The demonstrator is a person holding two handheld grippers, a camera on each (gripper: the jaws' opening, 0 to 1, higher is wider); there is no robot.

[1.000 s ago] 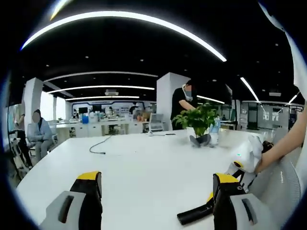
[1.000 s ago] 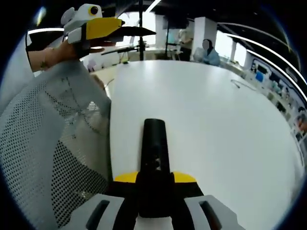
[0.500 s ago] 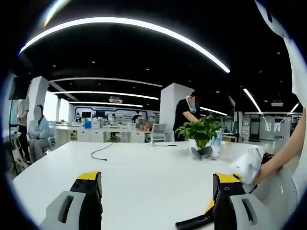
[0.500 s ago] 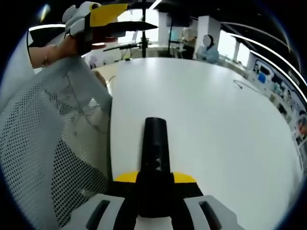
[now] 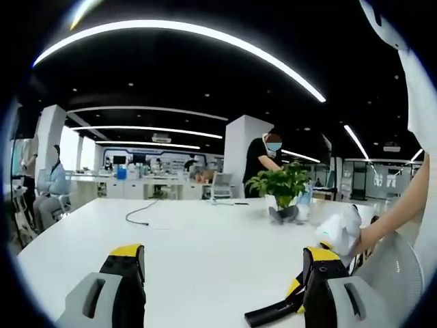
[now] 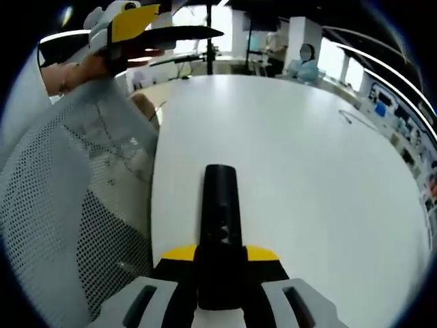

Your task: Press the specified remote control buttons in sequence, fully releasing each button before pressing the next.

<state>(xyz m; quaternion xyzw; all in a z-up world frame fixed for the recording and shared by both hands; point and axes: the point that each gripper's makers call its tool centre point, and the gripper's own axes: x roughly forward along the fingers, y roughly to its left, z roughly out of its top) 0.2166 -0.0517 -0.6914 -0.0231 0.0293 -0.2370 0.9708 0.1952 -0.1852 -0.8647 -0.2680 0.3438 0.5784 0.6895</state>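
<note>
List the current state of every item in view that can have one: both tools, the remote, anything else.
Right tool: shut on the remote control, gripping its near end.
Remote control: held lengthwise above the white table, button face up.
Left tool: open, holding nothing, raised above the table.
Black cable: lying loose on the table.
Potted plant: upright at the far end.

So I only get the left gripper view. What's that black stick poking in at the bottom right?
Observer: It's a remote, clamped between the right gripper's jaws.
Visitor: Which way does it point?
Observer: Straight out across the white table.
Visitor: And where's my gripper from there?
Observer: The left gripper is at the top left, above a mesh chair back.
</note>
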